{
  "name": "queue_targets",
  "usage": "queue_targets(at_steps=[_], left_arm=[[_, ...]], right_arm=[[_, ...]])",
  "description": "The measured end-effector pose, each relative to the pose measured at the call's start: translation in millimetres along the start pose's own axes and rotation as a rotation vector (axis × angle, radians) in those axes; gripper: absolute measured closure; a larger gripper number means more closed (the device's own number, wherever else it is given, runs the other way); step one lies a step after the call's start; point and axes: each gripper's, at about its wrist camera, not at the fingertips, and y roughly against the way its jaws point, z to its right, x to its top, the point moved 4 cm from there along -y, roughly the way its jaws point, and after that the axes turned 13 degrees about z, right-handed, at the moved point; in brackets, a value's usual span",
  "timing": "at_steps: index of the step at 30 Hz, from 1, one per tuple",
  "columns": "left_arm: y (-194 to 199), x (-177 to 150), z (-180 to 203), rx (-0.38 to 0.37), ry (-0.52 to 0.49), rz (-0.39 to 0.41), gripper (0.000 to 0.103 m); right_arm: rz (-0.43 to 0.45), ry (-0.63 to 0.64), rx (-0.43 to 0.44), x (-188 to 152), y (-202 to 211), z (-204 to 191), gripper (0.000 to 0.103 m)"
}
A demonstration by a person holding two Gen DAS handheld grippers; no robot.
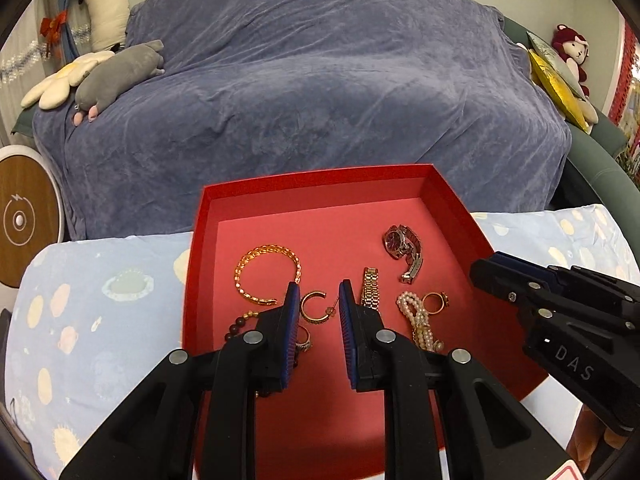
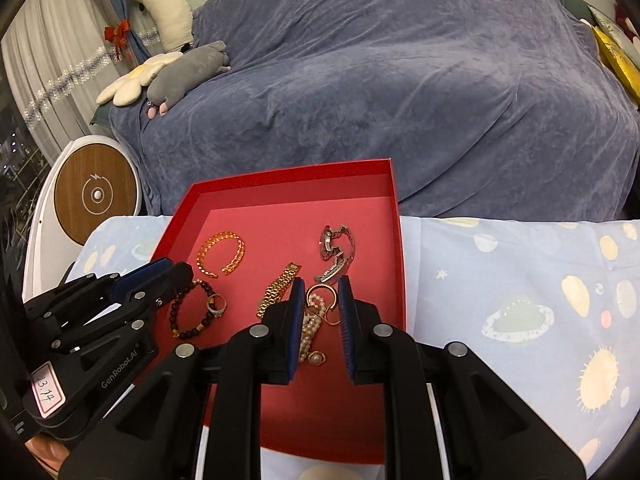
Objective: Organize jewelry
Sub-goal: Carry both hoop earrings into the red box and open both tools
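So all the jewelry is sitting in the shallow red cardboard box lid (image 1: 448, 196) on the pale blue planet-print cloth (image 2: 520, 280), but it looks pretty jumbled, so I'd say the sorting is barely started, if at all. Nearest, the left gripper (image 1: 319, 294) hovers low over the near-middle of the tray, jaws parted moderately and holding nothing, lined up around a small gold hoop earring (image 1: 314, 307); a silver stone ring (image 2: 216, 305) and a dark beaded bracelet (image 2: 191, 309) lie just to its left. The right gripper (image 2: 321, 290) sits over the near-right part, also partly open and empty, straddling the white pearl strand (image 2: 310, 326) tangled with a thin gold ring (image 2: 326, 300), which probably needs separating. A bit farther, a gold link watch band (image 1: 370, 290) lies in the middle, a gold chain bracelet (image 1: 266, 274) to the far left, and a silver wristwatch with a dark dial (image 1: 404, 250) to the far right. Behind it all is a sofa under a blue-grey velvet throw (image 1: 320, 80).
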Motion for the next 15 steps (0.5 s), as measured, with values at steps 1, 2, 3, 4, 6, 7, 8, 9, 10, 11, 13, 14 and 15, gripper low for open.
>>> queue_targets(at_steps=[1, 2, 3, 4, 6, 7, 8, 9, 10, 11, 13, 14, 15], left_arm=[[-4.3, -2.1, 0.4, 0.0, 0.001, -0.006, 0.086], [-8.3, -3.8, 0.3, 0.005, 0.0, -0.011, 0.086], [-11.7, -5.6, -0.2, 0.008, 0.0, -0.015, 0.086], [-15.5, -7.0, -1.2, 0.011, 0.005, -0.02, 0.086], [-20.8, -9.9, -3.9, 0.013, 0.02, -0.028, 0.086], [-23.4, -10.9, -5.0, 0.015, 0.026, -0.032, 0.086], [-26.2, -11.5, -5.6, 0.017, 0.029, -0.035, 0.086], [-28.0, -12.0, -6.3, 0.017, 0.033, -0.035, 0.086], [-29.1, -12.7, -6.4, 0.019, 0.035, -0.034, 0.086], [-30.5, -13.8, -6.3, 0.023, 0.033, -0.034, 0.086], [-31.5, -14.9, -5.2, 0.029, 0.028, -0.031, 0.086], [-32.4, -14.7, -4.8, 0.033, 0.026, -0.029, 0.086], [-32.5, -14.8, -3.9, 0.036, 0.022, -0.024, 0.085]], right_arm=[[-0.002, 0.002, -0.001, -0.1, -3.7, 0.6, 0.087], [-0.003, 0.007, -0.003, 0.1, -7.5, 1.1, 0.087], [-0.004, 0.01, -0.003, -0.1, -10.7, 1.1, 0.087], [-0.005, 0.012, -0.002, 0.3, -14.2, 1.5, 0.087], [-0.004, 0.016, -0.007, -0.4, -19.5, 1.9, 0.087], [-0.003, 0.018, -0.01, -1.0, -21.8, 2.2, 0.087], [-0.005, 0.017, -0.01, -1.7, -23.9, 2.7, 0.087], [-0.009, 0.015, -0.011, -3.1, -26.2, 3.0, 0.087], [-0.013, 0.015, -0.011, -4.7, -28.2, 3.2, 0.087], [-0.015, 0.018, -0.012, -5.8, -29.6, 3.4, 0.087], [-0.015, 0.028, -0.02, -6.8, -31.8, 3.3, 0.087], [-0.014, 0.03, -0.021, -7.1, -32.2, 3.4, 0.087], [-0.015, 0.031, -0.019, -7.0, -32.8, 2.4, 0.087]])
